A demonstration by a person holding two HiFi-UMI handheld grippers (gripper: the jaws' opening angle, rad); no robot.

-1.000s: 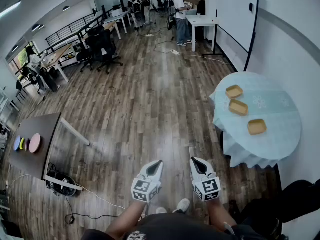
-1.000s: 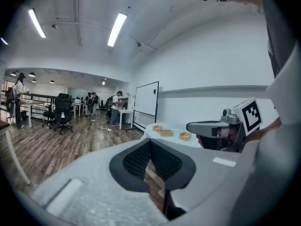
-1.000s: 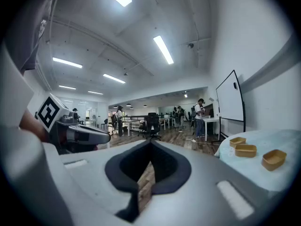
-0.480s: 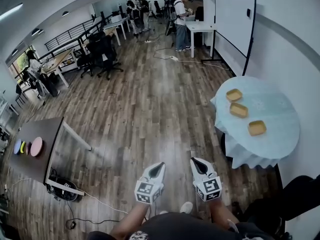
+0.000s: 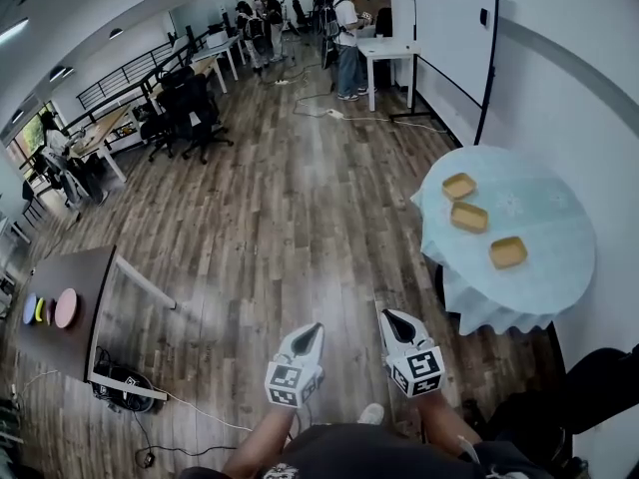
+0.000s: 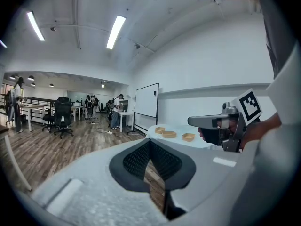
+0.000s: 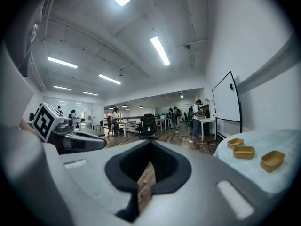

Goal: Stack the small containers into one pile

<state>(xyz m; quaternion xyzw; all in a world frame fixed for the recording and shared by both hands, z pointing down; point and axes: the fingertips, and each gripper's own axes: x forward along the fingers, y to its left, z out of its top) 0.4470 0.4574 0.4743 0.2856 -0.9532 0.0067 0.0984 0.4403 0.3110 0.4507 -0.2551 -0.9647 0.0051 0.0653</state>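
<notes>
Far to the left of the round bench [image 5: 544, 208], across the wooden floor [image 5: 280, 208], stands a dark bench [image 5: 80, 267] with some coloured discs [image 5: 66, 308] on it. Much nearer to the round bench, low in front of the person, the left tool [image 5: 314, 329] is held above the floor. Its two jaws are pressed together and nothing is between them. Just beside it, on the side toward the round bench, the right tool [image 5: 388, 317] is held in the same manner, jaws clenched tight and also empty. Both are well apart from the round bench.

The round bench wears a pale blue cloth [image 5: 489, 302]. On it lie three small tan containers in a loose row, each apart from the others: the far container [image 5: 459, 186], the middle container [image 5: 469, 217] near it, and the near container [image 5: 508, 252] a little more separated. None sits on another. Behind the round bench, along the wall, stands a whiteboard [image 5: 454, 28], and beyond that some people [image 5: 344, 28] stand by a white bench [image 5: 384, 48].
</notes>
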